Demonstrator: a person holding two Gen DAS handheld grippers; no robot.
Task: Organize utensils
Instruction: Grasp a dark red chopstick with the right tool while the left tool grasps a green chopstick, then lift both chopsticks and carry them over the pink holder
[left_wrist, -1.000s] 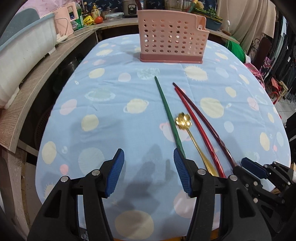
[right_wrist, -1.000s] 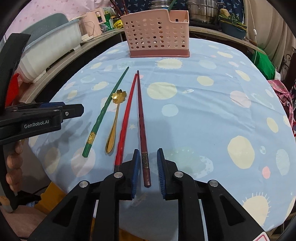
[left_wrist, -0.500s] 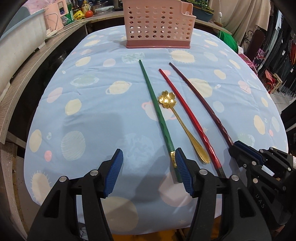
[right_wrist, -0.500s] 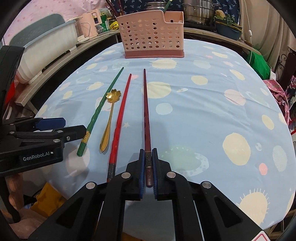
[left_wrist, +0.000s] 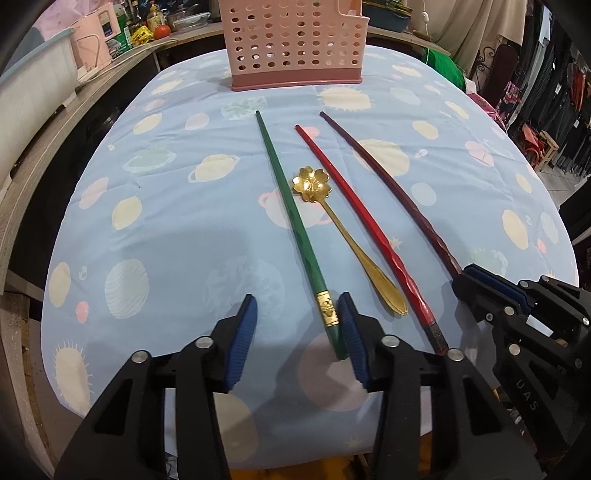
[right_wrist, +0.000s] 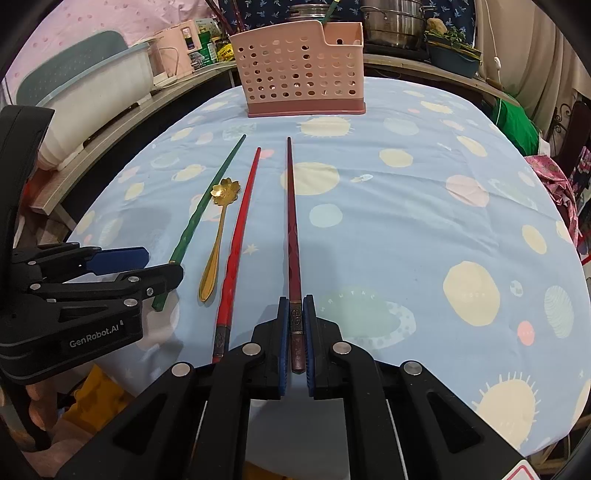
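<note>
On the tablecloth before us: we see four long utensils lying side by side on a blue tablecloth (left_wrist: 177, 229) printed with planets and suns.
Green chopstick (left_wrist: 295, 225): leftmost of the row; its thick end with a gold band lies between the pads of our left gripper (left_wrist: 297, 332).
Left gripper: jaws are closing around that thick end; the right pad is just beside the stick, the left pad stands clear of it, so we do not have it pinched yet.
Gold spoon (left_wrist: 343, 236): flower-shaped bowl pointing away from us, resting between the green stick and the red chopstick (left_wrist: 364, 225).
Red chopstick: flat on the cloth, untouched by either tool; in the right wrist view its dark banded end lies just left of our right gripper (right_wrist: 296, 332).
Dark maroon chopstick (right_wrist: 293, 236): rightmost of the row; we have it clamped near its thick end.
Right gripper: pads pressed tight on both sides of the maroon stick, whose tip points away toward the holder.
Pink utensil holder (right_wrist: 301, 74): perforated, upright at the far end of the table, well apart from all four utensils.
Beyond the table: we see a wooden counter (right_wrist: 162, 103) with a white tub, bottles and metal pots.
</note>
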